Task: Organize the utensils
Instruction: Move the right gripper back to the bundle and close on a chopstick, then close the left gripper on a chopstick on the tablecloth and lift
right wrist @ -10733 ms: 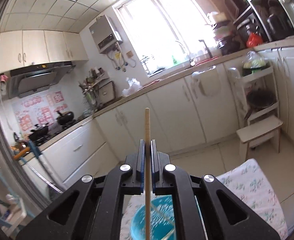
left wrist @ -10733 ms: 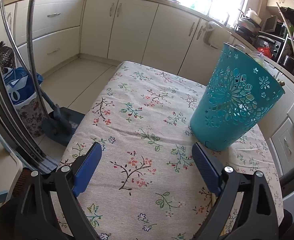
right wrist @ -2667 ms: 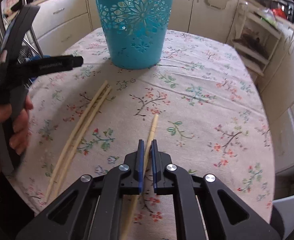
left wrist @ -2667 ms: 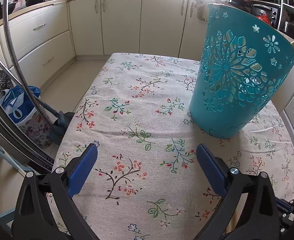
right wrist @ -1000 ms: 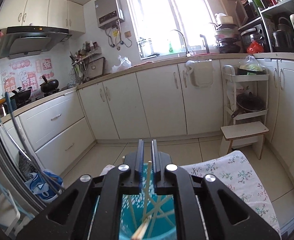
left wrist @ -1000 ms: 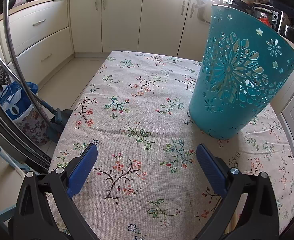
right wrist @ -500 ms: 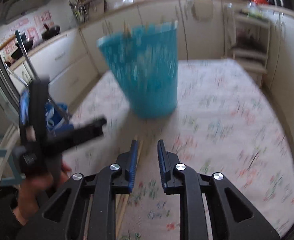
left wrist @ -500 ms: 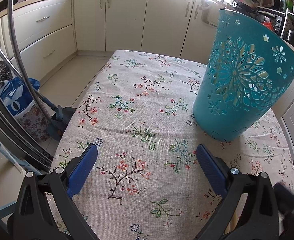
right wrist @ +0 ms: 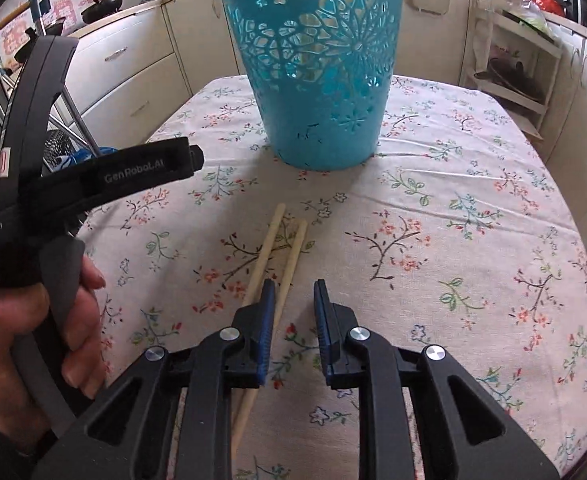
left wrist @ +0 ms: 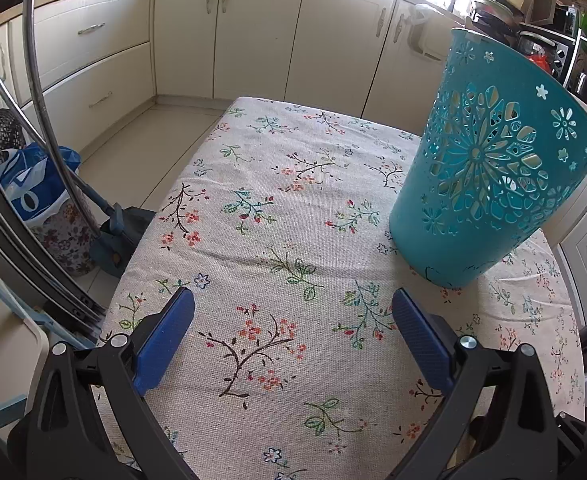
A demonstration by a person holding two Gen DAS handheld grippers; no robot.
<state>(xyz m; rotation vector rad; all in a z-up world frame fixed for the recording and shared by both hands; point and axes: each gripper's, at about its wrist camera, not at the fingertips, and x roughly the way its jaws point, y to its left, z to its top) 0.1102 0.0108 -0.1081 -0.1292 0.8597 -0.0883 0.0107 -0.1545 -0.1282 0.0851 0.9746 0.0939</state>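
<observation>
Chopsticks awaiting pickup before teal perforated plastic basket [right wrist: 317, 76].
I hover right gripper [right wrist: 291, 308], fingers spread, over two pale wooden chopsticks [right wrist: 277, 256]; left gripper [left wrist: 291, 332] spread, idle.

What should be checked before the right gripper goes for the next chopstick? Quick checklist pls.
1. Right gripper open, holding nothing: ok.
2. Two chopsticks flat on the tablecloth, side by side: ok.
3. One chopstick centred between the jaws: not ok, both lie left of the gap.
4. Teal basket upright beyond the chopsticks: ok.
5. Left gripper open, apart from the basket: ok.
6. Room left in the basket: cannot tell.
</observation>
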